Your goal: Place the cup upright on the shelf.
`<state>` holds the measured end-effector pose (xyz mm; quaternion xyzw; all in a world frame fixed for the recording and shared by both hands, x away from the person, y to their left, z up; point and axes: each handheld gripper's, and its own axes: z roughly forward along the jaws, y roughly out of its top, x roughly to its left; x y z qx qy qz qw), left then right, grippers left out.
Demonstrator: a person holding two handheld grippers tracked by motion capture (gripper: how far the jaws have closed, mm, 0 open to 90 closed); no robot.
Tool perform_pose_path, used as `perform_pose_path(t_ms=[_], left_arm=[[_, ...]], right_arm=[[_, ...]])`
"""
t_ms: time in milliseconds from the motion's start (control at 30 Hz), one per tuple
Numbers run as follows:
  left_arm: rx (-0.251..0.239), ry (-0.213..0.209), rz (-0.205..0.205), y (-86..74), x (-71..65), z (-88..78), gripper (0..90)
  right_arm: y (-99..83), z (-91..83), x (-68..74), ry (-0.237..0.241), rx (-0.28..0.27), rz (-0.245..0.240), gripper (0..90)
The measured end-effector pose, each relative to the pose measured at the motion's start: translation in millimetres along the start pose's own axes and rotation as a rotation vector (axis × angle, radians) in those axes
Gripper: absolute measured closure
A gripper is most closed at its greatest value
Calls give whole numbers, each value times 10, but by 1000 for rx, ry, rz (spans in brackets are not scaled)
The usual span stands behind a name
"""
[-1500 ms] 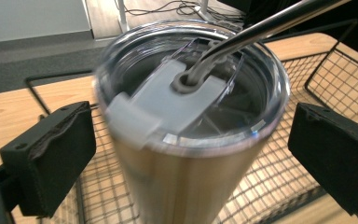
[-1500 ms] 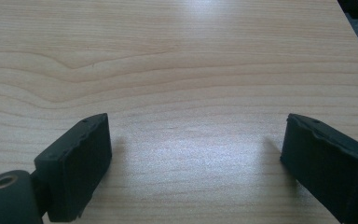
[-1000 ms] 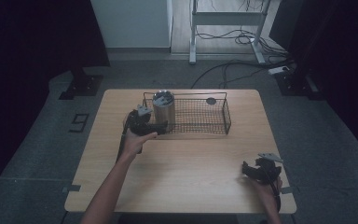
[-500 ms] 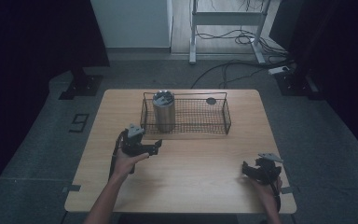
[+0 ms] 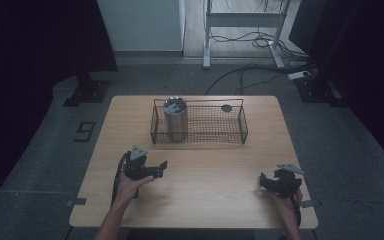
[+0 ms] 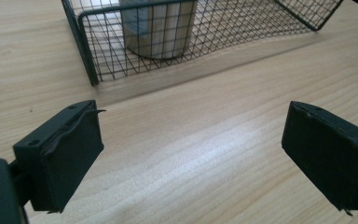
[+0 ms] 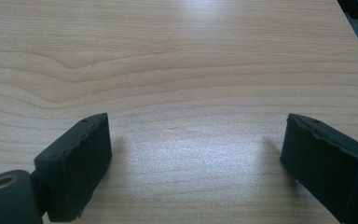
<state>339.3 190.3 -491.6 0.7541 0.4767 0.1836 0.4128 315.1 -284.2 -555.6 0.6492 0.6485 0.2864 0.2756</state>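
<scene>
Desk (image 5: 215,195): a pale wooden top, bare across its near half; both grippers sit low over that near half, one toward each front corner.
Wire basket (image 5: 240,122): a long black mesh basket lying crosswise on the far half of the desk, its long axis running left to right; in the left gripper view its near left corner post (image 6: 86,51) stands just ahead of the fingers.
Metal cup (image 5: 175,119): upright inside the left end of the wire basket, close to the near wall; in the left gripper view it (image 6: 161,28) shows through the mesh, ahead and slightly left of the gap's centre line.
Small dark disc (image 5: 226,108): lies flat toward the far right part of the basket; I cannot tell what it is.
Left gripper (image 5: 156,170): fingers (image 6: 63,154) released and spread wide, nothing between them, pointing toward the basket. Judged from here, this is the nearer hand to the cup, and any reach must go up and over the near wall, not straight through it.
Right gripper (image 5: 265,181): fingers (image 7: 77,161) likewise released and empty, over bare wood near the front right corner, well apart from basket and cup.
</scene>
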Motion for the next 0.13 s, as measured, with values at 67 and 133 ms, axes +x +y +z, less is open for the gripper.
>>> perform_pose_path(t_ms=[67, 133], left_arm=[[8, -9, -3, -25, 1, 11, 51], [14, -11, -5, -47, 0, 18, 53]], right_arm=[[-1, 1, 1, 0, -1, 1, 83], [0, 1, 1, 0, -1, 1, 83]])
